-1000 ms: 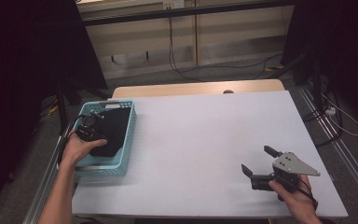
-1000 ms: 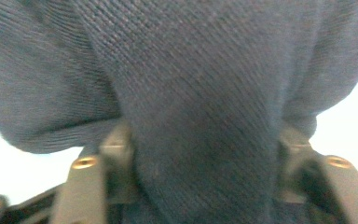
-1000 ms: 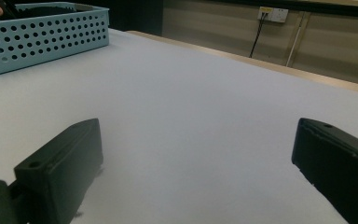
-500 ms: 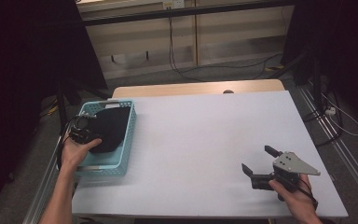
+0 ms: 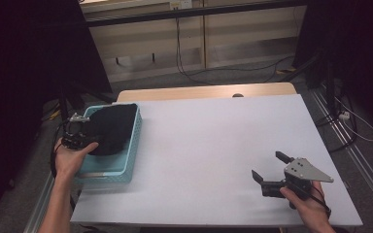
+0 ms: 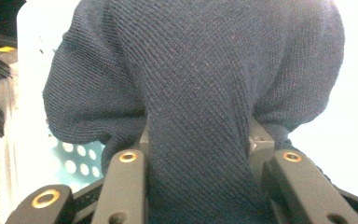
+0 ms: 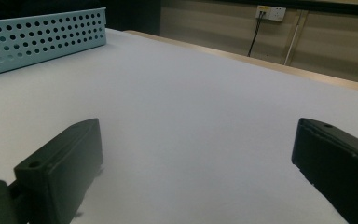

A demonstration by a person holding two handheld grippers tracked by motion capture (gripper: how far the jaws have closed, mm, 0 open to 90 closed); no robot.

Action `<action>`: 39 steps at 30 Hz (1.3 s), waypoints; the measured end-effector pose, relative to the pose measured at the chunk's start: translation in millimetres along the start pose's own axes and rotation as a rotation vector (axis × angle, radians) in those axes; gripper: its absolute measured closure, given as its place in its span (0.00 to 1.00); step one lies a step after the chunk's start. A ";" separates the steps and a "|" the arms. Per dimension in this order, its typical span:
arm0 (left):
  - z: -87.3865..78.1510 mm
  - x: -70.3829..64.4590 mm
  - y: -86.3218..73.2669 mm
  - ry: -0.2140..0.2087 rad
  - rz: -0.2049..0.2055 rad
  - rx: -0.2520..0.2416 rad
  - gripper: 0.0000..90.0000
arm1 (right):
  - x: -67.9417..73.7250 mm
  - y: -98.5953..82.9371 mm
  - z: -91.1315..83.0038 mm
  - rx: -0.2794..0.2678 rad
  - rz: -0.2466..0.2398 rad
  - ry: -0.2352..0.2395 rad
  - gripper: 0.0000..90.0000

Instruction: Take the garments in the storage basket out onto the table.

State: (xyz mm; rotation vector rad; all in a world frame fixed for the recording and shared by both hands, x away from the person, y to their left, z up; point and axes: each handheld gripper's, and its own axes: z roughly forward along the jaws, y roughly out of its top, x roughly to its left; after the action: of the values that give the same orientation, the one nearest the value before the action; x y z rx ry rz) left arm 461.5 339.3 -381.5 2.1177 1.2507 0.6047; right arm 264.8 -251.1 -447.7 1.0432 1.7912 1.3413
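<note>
Left gripper (image 5: 85, 133), left of frame, jaws clamped on dark knit garment (image 6: 200, 93) over teal basket (image 5: 104, 174): lift clear of rim before swinging; right gripper (image 5: 270, 178) jaws spread, idle.

1. Left gripper (image 5: 77, 132) at table's left edge, held in left hand (image 5: 70, 158), forearm coming in from the bottom; jaws clamped on dark knit fabric (image 6: 200, 107).
2. Right gripper (image 5: 270, 172) low at front right, jaws spread wide, right hand (image 5: 308, 204) behind it.
</note>
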 end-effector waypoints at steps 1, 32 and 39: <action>-2.8 0.3 -0.5 -0.001 -0.004 -0.013 0.68 | 0.0 0.0 -0.1 0.000 0.000 0.000 0.02; -69.8 -3.7 -41.9 0.002 -0.093 -0.305 0.69 | 1.4 1.9 6.0 -0.001 -0.005 0.016 0.02; -82.6 -18.1 -39.1 -0.021 -0.094 -0.382 0.69 | 1.6 2.1 6.5 -0.001 -0.006 0.019 0.02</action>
State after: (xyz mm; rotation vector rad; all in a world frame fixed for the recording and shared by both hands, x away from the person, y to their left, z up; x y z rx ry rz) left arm 375.9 359.7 -350.9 1.7362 1.1141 0.7142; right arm 270.2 -246.5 -447.4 1.0277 1.8061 1.3521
